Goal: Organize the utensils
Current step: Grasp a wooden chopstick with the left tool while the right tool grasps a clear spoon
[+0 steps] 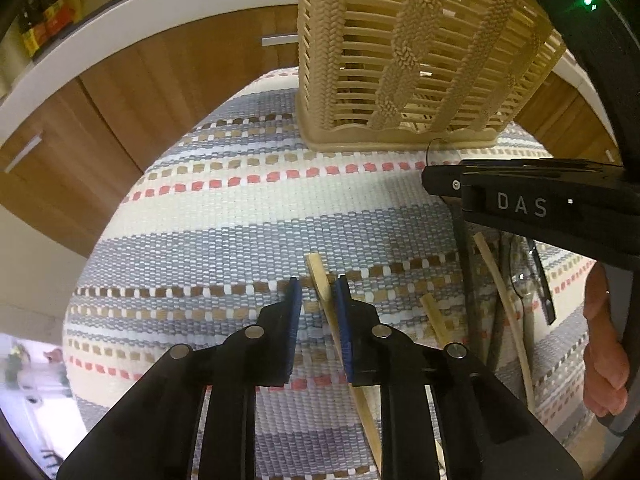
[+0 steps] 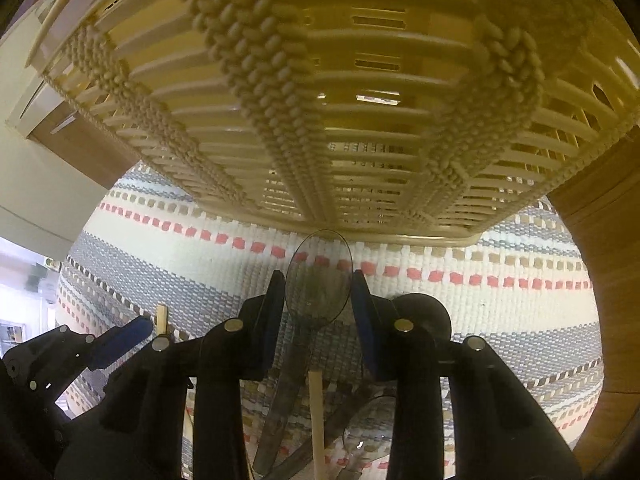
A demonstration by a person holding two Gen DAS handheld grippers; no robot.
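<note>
A beige woven plastic basket (image 1: 416, 52) stands on a striped mat; it fills the top of the right wrist view (image 2: 320, 92). My left gripper (image 1: 318, 300) is open just above the mat, with a wooden stick (image 1: 320, 276) lying against its right finger. My right gripper (image 2: 318, 284) holds a clear plastic spoon (image 2: 318, 276) by its bowl, between the blue pads, close in front of the basket's base. The right gripper also shows in the left wrist view (image 1: 440, 184). More utensils (image 2: 316, 432) lie on the mat below the right gripper: wooden sticks and clear plastic cutlery.
The striped woven mat (image 1: 240, 208) covers the surface. Wooden cabinet doors (image 1: 132, 92) with metal handles stand behind it under a white counter edge. A second short wooden stick (image 1: 434, 316) lies right of the left gripper. A hand (image 1: 604, 344) grips the right tool.
</note>
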